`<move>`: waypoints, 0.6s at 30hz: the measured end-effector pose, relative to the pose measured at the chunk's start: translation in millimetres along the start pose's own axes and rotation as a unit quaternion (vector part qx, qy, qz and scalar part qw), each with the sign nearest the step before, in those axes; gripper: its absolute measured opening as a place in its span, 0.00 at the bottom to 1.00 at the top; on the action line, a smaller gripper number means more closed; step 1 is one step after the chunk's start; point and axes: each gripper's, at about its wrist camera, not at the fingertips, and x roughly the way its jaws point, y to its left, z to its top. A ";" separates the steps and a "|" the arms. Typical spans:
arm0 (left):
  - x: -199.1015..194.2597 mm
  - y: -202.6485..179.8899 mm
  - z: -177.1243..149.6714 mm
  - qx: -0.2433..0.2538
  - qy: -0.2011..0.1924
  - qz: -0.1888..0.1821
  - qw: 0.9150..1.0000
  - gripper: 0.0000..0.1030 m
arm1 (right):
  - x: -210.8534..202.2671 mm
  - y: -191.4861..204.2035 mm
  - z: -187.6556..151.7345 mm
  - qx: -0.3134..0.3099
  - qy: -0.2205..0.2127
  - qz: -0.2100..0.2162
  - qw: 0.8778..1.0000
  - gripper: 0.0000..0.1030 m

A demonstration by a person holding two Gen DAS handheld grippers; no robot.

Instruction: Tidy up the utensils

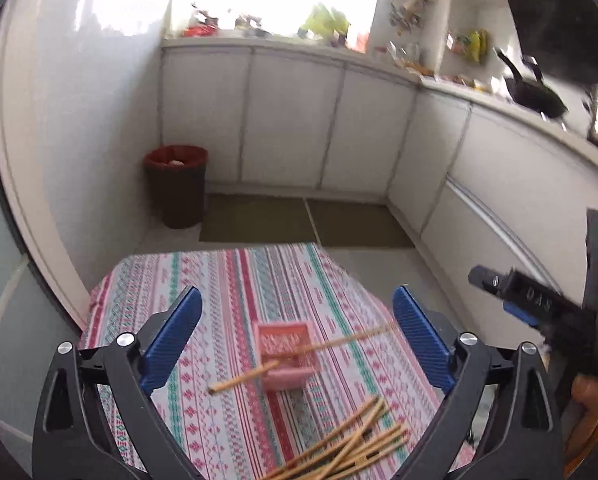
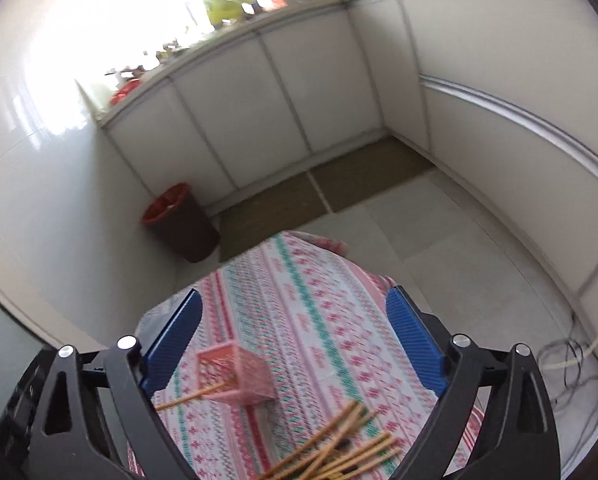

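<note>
Chopsticks lie in a loose crossed pile at the near edge of the surface, which is covered by a striped patterned cloth. Left of the pile, nearer the middle, stands a small pink basket with 2 sticks already in it, leaning out over its rim to either side.

Both tools hover above the near edge with nothing held: the left hand-held gripper has its blue pads wide apart, and so does the right hand-held gripper.

The basket looks light, and the leaning sticks give leverage, so a bump or a hard drop could tip it. Crossed sticks may drag neighbours off the near edge when 1 is lifted. The far half of the surface is open; its right edge falls away to the floor.
</note>
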 end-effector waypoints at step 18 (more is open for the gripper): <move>184.9 -80.6 -135.2 0.095 0.334 -0.034 0.937 0.77 | 57.1 -135.6 -57.6 0.225 0.253 0.059 0.939 0.90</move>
